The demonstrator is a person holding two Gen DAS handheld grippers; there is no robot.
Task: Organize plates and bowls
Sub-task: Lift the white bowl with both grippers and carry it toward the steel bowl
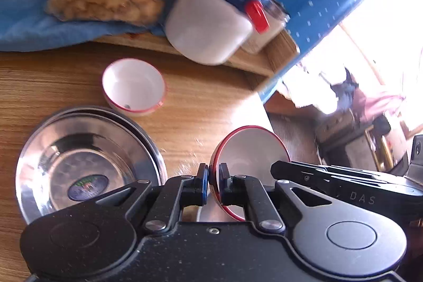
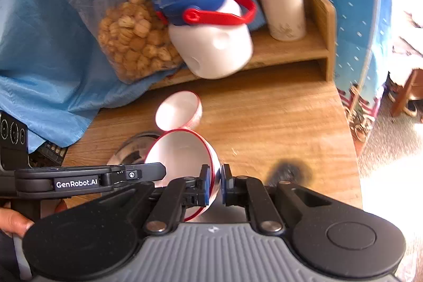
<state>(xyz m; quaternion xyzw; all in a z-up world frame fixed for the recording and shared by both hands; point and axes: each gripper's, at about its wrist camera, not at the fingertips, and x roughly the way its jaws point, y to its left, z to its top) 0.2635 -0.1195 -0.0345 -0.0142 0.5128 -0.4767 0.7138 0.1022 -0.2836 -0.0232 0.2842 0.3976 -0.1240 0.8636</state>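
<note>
Both grippers clamp red-rimmed white bowls above the wooden table.

The left gripper (image 1: 213, 183) has its jaws pressed together on the rim of a red-rimmed bowl (image 1: 251, 147), held on edge beside a stack of steel plates (image 1: 87, 149) on the table (image 1: 206, 102). The right gripper (image 2: 215, 183) likewise pinches the wall of a second red-rimmed bowl (image 2: 182, 152), tilted so its white inside faces the camera. A third small bowl (image 1: 133, 86) sits on the table behind the plates, free of both grippers. Behind, a low wooden shelf (image 2: 290, 49) carries a white bottle with a blue lid (image 2: 211, 44), a white flask (image 2: 284, 9) and a bag of snacks (image 2: 132, 36) against blue cloth (image 2: 39, 44).
</note>
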